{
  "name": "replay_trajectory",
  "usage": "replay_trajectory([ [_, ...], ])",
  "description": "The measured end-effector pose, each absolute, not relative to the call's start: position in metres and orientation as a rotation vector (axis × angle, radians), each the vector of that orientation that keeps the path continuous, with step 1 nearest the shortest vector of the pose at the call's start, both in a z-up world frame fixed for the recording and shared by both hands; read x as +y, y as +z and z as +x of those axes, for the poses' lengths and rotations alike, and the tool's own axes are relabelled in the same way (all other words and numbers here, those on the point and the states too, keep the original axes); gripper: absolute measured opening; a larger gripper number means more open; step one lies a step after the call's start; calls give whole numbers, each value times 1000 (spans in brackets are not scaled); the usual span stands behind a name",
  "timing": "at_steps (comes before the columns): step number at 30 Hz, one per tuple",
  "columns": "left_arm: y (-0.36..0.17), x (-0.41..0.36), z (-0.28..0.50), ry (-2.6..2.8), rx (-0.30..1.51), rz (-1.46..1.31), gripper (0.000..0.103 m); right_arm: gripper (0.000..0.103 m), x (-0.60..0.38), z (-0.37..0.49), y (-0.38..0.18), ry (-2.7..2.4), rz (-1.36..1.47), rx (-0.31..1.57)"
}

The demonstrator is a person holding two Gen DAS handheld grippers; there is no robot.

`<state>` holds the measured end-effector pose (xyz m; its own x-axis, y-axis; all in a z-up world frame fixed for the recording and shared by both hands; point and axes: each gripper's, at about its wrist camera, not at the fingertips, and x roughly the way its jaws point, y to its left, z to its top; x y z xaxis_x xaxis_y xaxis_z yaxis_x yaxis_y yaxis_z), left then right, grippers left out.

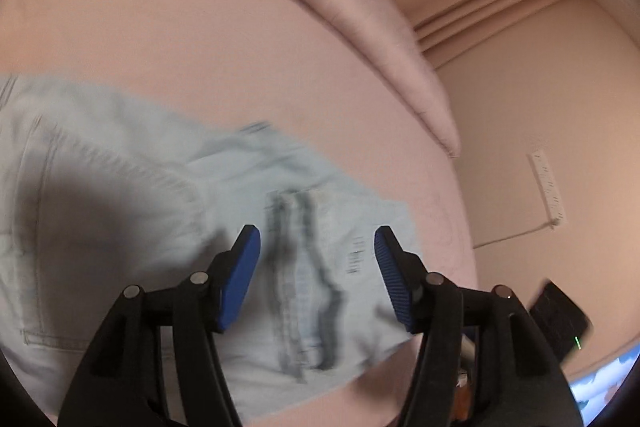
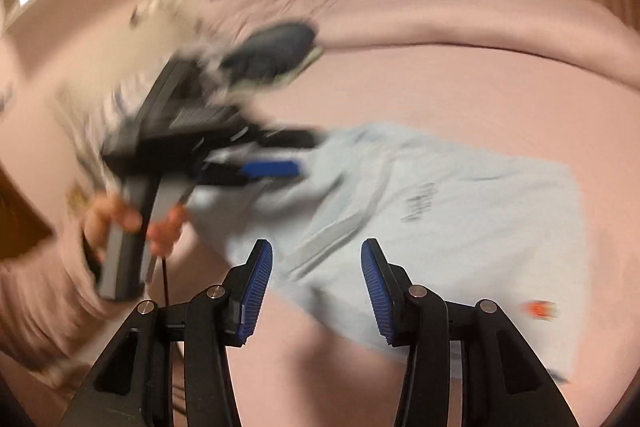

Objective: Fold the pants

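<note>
Denim pants (image 1: pixel 168 211), pale, rumpled, lie on smooth pink sheet (image 1: pixel 200 39); both ribbed-padded jaws apart, empty.

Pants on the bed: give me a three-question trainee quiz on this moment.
1. True or false: the right gripper is clamped on the pants.
2. What colour is the bed sheet under the pants?
3. The left gripper is: A) open over the pants, B) shut on a pillow, C) out of view.

Key: 1 false, open with nothing pinched; 2 pink; 3 A.
</note>
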<state>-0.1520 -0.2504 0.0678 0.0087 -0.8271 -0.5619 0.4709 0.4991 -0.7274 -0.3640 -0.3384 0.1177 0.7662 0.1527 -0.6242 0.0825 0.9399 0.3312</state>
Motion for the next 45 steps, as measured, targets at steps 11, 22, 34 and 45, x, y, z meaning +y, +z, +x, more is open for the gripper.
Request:
replay_trajectory([
  [11,52,-364,-250,-1223,1209,-5,51,34,-389,-378,74,-316,229,909],
  [22,35,-281,-236,-1018,1116,-9,22,34,-373,-350,97,-126,295,868],
  [34,22,-247,-237,-1015,1133,-20,28,8,-291,-194,66,26,5,1052],
  [45,48,-238,-232,-1046,1096,-57,48,8,-382,-308,113,-54,298,843],
])
